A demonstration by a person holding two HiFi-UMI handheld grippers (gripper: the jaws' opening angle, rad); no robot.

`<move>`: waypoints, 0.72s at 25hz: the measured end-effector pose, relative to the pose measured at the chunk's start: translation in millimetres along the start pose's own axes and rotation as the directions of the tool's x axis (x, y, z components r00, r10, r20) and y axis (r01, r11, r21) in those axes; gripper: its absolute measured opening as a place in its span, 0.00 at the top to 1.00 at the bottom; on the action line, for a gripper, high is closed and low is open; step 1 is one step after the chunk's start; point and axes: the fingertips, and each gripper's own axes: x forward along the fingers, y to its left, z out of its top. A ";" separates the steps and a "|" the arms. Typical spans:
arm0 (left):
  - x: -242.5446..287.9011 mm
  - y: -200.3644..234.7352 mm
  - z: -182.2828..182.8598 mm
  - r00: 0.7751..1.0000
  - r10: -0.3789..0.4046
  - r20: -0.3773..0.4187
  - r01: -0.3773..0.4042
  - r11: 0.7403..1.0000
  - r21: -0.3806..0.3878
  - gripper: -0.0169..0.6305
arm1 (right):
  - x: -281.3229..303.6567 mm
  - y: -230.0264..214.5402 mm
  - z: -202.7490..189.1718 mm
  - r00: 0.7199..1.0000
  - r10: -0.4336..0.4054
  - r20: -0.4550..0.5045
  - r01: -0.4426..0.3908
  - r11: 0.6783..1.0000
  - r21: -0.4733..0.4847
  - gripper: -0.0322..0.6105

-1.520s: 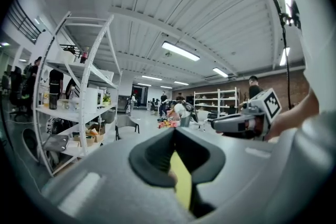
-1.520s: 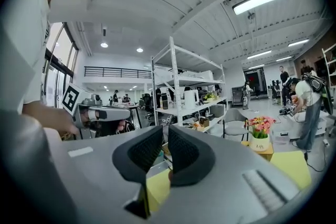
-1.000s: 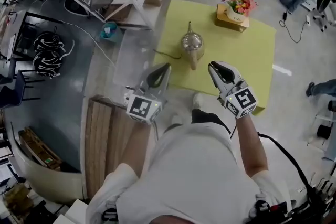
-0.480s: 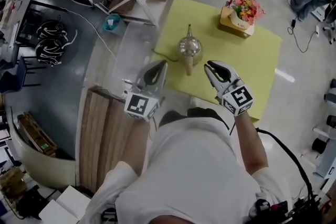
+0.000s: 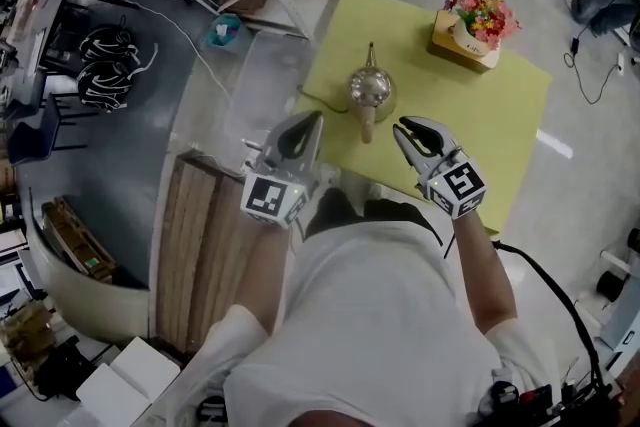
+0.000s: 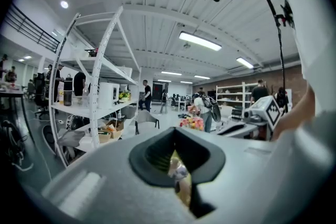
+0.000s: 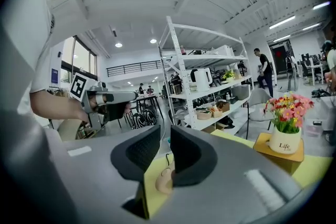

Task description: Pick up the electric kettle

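The electric kettle [image 5: 370, 87] stands upright on the yellow tabletop [image 5: 480, 120], near its left-hand edge. In the head view its long axis runs from 12 to 6 o'clock: the thin spout [image 5: 371, 52] points to 12, away from the person, and the pale handle [image 5: 367, 127] points to 6, toward the person. A dark cord [image 5: 318, 103] leaves the base toward 9 o'clock. The left gripper [image 5: 303, 120] sits at the kettle's 8 o'clock, clear of it, on a bare forearm reaching forward from the white-shirted torso, aimed toward 1 o'clock. Its jaws stand a narrow slit apart with nothing between the pads; the kettle shows beyond the slit. The right gripper [image 5: 407, 127] sits at the kettle's 4 o'clock, just beside the handle without touching it, aimed toward 11 o'clock on an extended forearm. Its jaws are opening and grip nothing; the handle shows past the gap. The kettle body is rounded, polished metal. Both grippers have smooth grey shells with dark ribbed pads. At the kettle's 2 o'clock, a white flower pot [image 5: 470, 33] stands on a wooden box [image 5: 452, 47].
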 end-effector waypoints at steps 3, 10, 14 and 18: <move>-1.4 4.7 -3.6 1.000 -0.007 -0.013 0.007 1.000 0.000 0.97 | 8.1 0.9 -9.8 1.000 0.008 -0.017 -0.008 1.000 0.013 0.84; 5.5 25.5 -16.4 0.998 -0.041 -0.040 0.041 0.999 0.000 0.97 | 29.3 3.6 -25.8 0.999 0.016 -0.048 -0.014 0.999 0.041 0.81; 12.5 36.2 -16.6 0.997 -0.066 -0.042 0.066 0.998 0.000 0.97 | 38.4 0.1 -38.7 0.997 0.008 -0.075 -0.003 0.998 0.066 0.78; 17.5 43.8 -22.0 0.996 -0.075 -0.050 0.075 0.997 -0.004 0.97 | 47.7 -2.8 -61.1 0.993 0.015 -0.116 -0.004 0.995 0.101 0.75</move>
